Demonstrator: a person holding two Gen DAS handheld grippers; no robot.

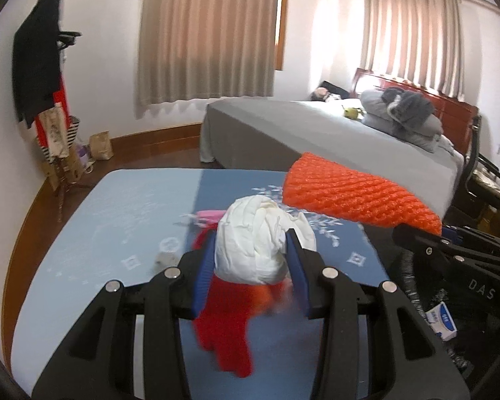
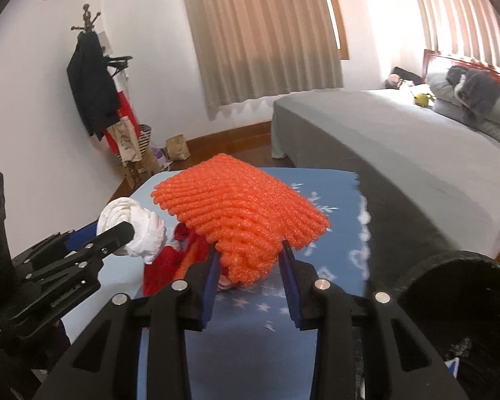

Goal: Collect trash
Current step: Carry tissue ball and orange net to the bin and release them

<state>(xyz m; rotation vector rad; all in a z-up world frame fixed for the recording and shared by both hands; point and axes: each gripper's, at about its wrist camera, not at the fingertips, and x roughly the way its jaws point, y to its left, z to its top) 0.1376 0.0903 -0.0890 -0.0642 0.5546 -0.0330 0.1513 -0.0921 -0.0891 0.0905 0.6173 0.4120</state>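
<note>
Trash items, two in hand, listed left to right with the blue table (image 1: 123,213) as landmark.

1. Coat stand (image 1: 46,76), beyond the table's far left corner, against the white wall; dark garments hang on it, paper bags (image 1: 100,146) at its foot.
2. Left gripper (image 1: 255,250), above the table's middle. Its blue-padded fingers (image 1: 203,276) stand partly closed and press on both sides of a crumpled white wad (image 1: 260,246), held clear of the tabletop. In the right wrist view the same wad (image 2: 133,230) sticks out past the finger ends.
3. Red scraps (image 1: 226,330), blurred, seen just below the wad over the table; whether they hang from the grip or lie on the surface cannot be told.
4. Pink item (image 1: 206,215), on the table behind the wad, partly hidden.
5. Right gripper (image 2: 250,260), above the table's right part. Fingers partly closed, clamped on the near end of an orange foam net (image 2: 240,206); the net fans out forward, off the table.
6. Black bin (image 2: 466,326), beside the table's right edge, open mouth up; a small blue-and-white packet (image 1: 441,321) lies inside.
7. Bed (image 1: 316,126), grey cover, beyond the table's far right.
</note>
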